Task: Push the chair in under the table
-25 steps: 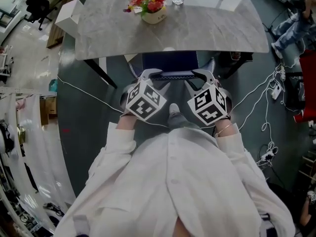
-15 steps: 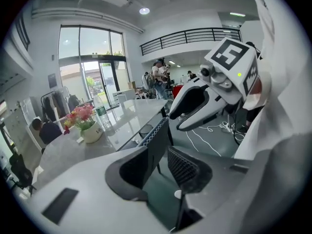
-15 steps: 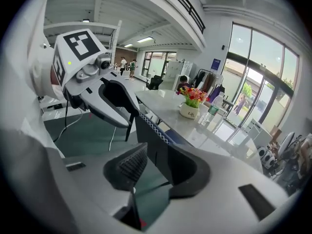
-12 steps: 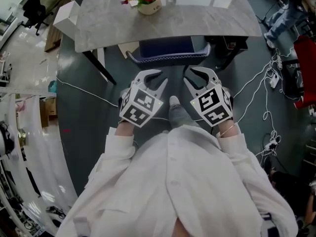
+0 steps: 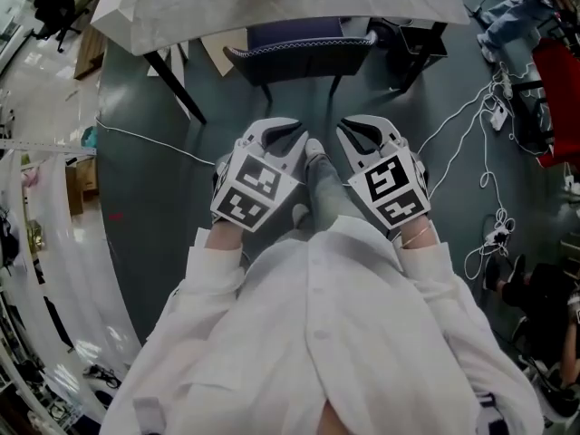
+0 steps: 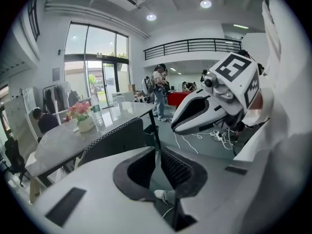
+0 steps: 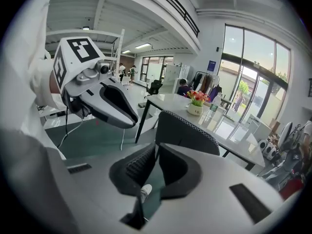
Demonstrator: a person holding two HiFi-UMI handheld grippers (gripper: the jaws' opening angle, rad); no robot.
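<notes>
Floor (image 5: 145, 207): dark grey-green, matt. We note pale glossy strip (image 5: 36, 89) along its left edge. Thin white cable (image 5: 149, 141) runs across floor at left; tangle of white cables (image 5: 494, 98) lies at right, near red furniture (image 5: 557, 98). Walls and ceiling white. Round downlights (image 6: 205, 4) lit in ceiling. Tall glazed windows (image 6: 95, 57) admit daylight. We see upper gallery with dark railing (image 6: 195, 44). People (image 6: 158, 84) stand far back.
</notes>
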